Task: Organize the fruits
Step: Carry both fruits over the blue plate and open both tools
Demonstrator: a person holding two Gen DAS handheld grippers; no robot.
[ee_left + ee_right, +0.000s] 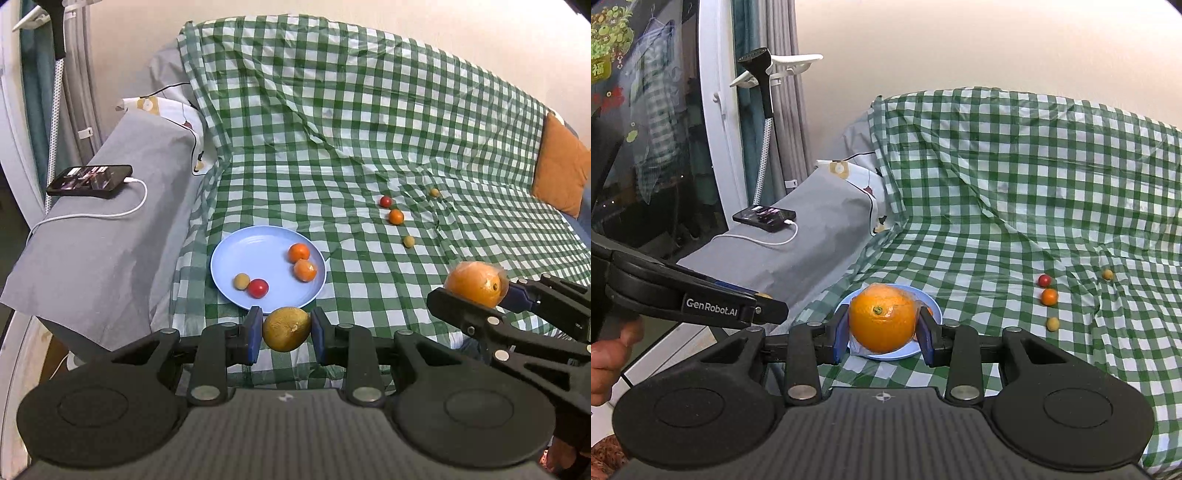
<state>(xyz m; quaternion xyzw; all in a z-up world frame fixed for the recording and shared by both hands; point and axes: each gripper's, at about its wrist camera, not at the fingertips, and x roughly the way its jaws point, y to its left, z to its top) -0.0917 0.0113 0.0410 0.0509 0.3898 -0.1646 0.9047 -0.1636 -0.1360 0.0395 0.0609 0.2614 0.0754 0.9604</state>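
My left gripper [287, 329] is shut on a brownish-yellow fruit [286, 329] just in front of the blue plate [236, 254]. The plate holds two small oranges [299, 252], a red fruit [258, 288] and a small yellow fruit [241, 281]. My right gripper [882, 325] is shut on a large plastic-wrapped orange [882, 317], held above the near side of the plate [932, 301]; it also shows in the left wrist view [474, 283]. Several small fruits lie on the checked cloth: red [386, 201], orange [396, 216], two yellow [408, 241].
A green-checked cloth [369, 129] covers the sofa. A phone [90, 180] with a white cable lies on the grey armrest at the left. An orange cushion [561, 170] sits at the right. A garment steamer [764, 110] stands by the window.
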